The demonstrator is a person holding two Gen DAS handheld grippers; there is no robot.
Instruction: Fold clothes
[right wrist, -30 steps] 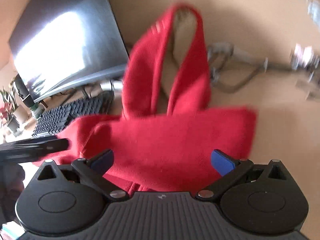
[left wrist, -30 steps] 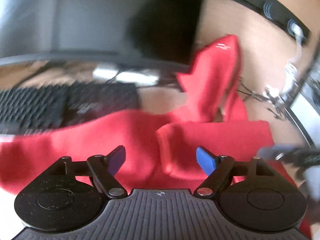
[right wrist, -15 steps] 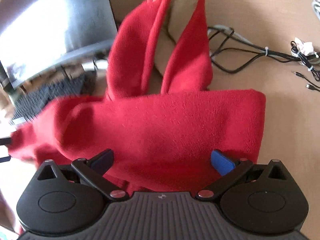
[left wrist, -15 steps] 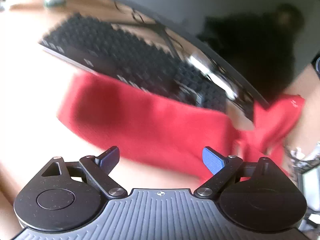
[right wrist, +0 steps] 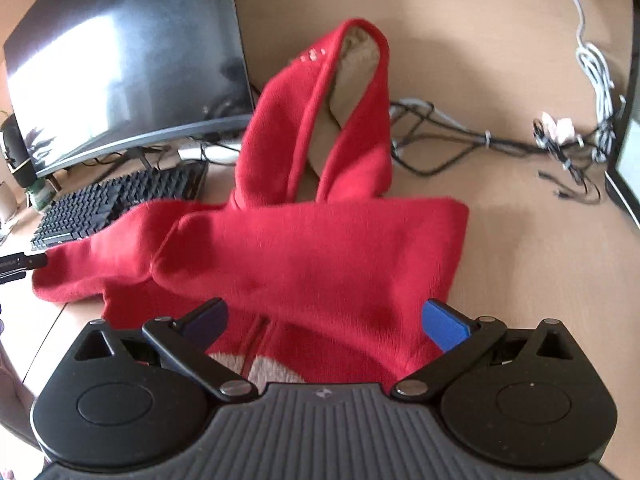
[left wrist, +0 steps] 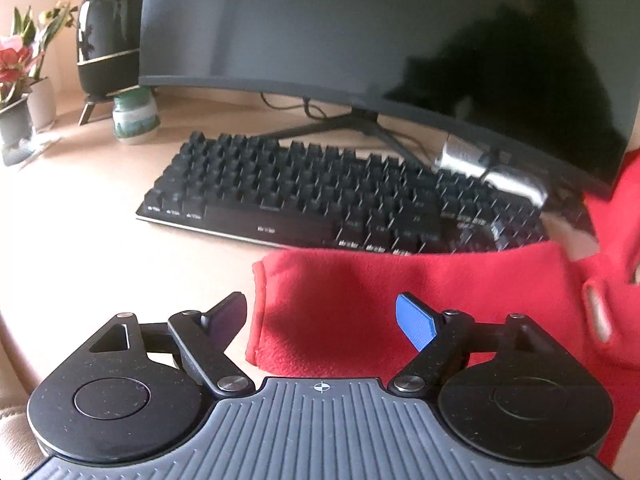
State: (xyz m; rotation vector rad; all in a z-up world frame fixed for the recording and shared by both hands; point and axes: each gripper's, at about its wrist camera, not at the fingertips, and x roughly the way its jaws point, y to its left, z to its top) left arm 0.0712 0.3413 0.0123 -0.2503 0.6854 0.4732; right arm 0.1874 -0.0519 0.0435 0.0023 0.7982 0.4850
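A red fleece hoodie (right wrist: 320, 248) lies on the wooden desk, its hood (right wrist: 320, 120) with pale lining stretched away from me. One sleeve is folded across the body and the other sleeve (left wrist: 400, 304) runs left, its cuff end in front of the keyboard. My left gripper (left wrist: 320, 316) is open, its fingers on either side of that sleeve's cuff end. My right gripper (right wrist: 324, 318) is open and empty just above the hoodie's body. The left gripper's tip (right wrist: 20, 264) shows at the far left of the right wrist view.
A black keyboard (left wrist: 320, 196) and a curved monitor (left wrist: 360, 40) stand behind the sleeve. A green jar (left wrist: 134, 120), a black speaker (left wrist: 108, 40) and potted flowers (left wrist: 16, 80) are at the far left. Tangled cables (right wrist: 500, 140) lie right of the hood.
My left gripper has swung left along the sleeve from the hoodie's body to the cuff end by the keyboard. My right gripper has stayed over the body, open throughout.
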